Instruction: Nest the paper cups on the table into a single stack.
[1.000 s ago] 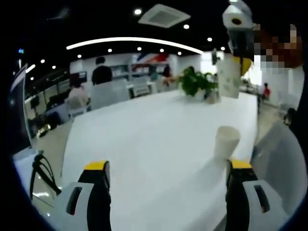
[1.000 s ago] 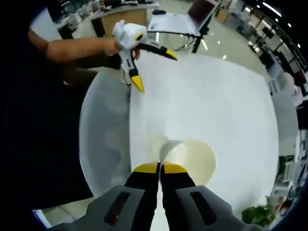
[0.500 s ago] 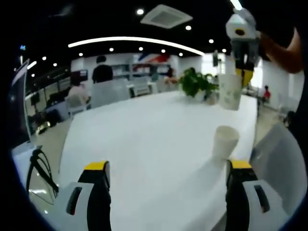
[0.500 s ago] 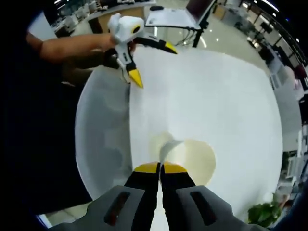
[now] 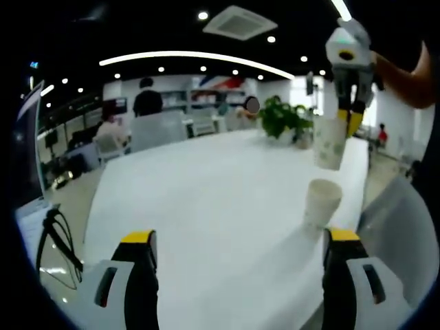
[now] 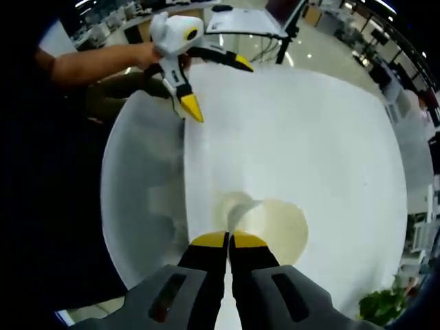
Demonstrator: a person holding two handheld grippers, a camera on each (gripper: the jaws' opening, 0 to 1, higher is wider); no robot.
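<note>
A plain white paper cup stands upright on the white table, near its right edge. Just above it hangs a patterned paper cup, held at its rim by my right gripper, which comes down from the top right. In the right gripper view the jaws are shut on that cup's rim, and I look into its open mouth. My left gripper is open over the table with nothing between its jaws. From the right gripper view it is the white and yellow left gripper in a person's hand.
A potted plant stands at the table's far end. A grey chair sits at the table edge beside the cups. A laptop on a stand is beyond the table. People and chairs sit at the far side.
The right gripper has lowered the patterned cup towards the standing cup. The left gripper stays open and hardly moves.
</note>
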